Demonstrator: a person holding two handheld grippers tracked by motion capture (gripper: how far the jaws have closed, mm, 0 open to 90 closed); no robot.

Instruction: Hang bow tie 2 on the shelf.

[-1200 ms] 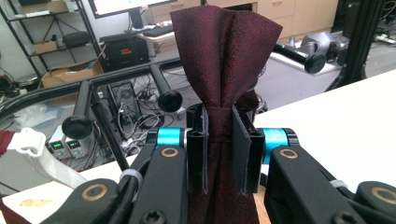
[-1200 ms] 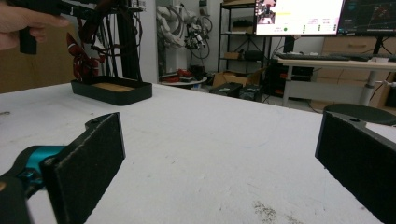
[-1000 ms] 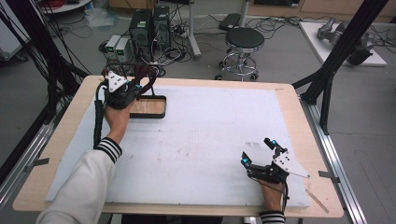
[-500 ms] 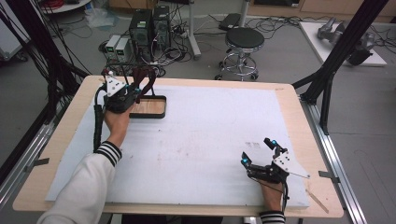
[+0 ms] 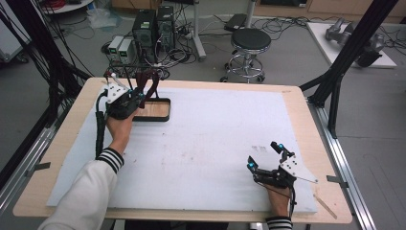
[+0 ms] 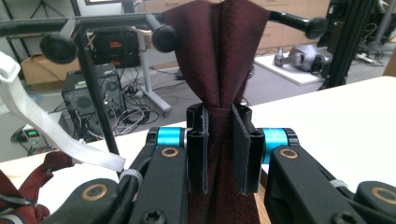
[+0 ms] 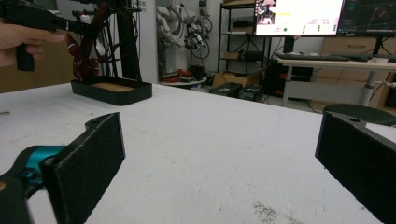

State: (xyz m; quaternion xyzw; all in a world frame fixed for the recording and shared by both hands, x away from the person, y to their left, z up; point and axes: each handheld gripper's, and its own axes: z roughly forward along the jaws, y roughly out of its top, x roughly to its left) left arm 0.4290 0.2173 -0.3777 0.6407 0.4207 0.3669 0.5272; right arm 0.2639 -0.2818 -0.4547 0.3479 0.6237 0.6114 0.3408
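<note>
Left gripper point(image 6: 218, 140): at the far left corner of the tabletop, clamped tight on a dark red cloth point(image 6: 219, 56), folds pinched flat between both pads.
Dark red cloth: draped from a black rack point(image 6: 116, 23); hangs down through the grip toward the tray.
Black rack: upright bars with round knobs, standing on the tray; a white strap point(image 6: 42, 126) hangs from it nearby, and a striped red cloth point(image 6: 18, 205) sits low at the left.
Tray point(image 5: 154, 110): shallow, black-rimmed, wooden floor, near the far left corner, just beside the left hand point(image 5: 119, 125).
Right gripper point(image 5: 266, 155): near the front right corner, resting low over the white mat point(image 5: 206, 143), opened wide, holding nothing (idle by the look of it).
Step in hand: likely drawing the cloth off the rack.
Method advised: grip kept firm; pull made along the free end of the bar, not across it; slow enough not to tip the rack or snag the strap.
</note>
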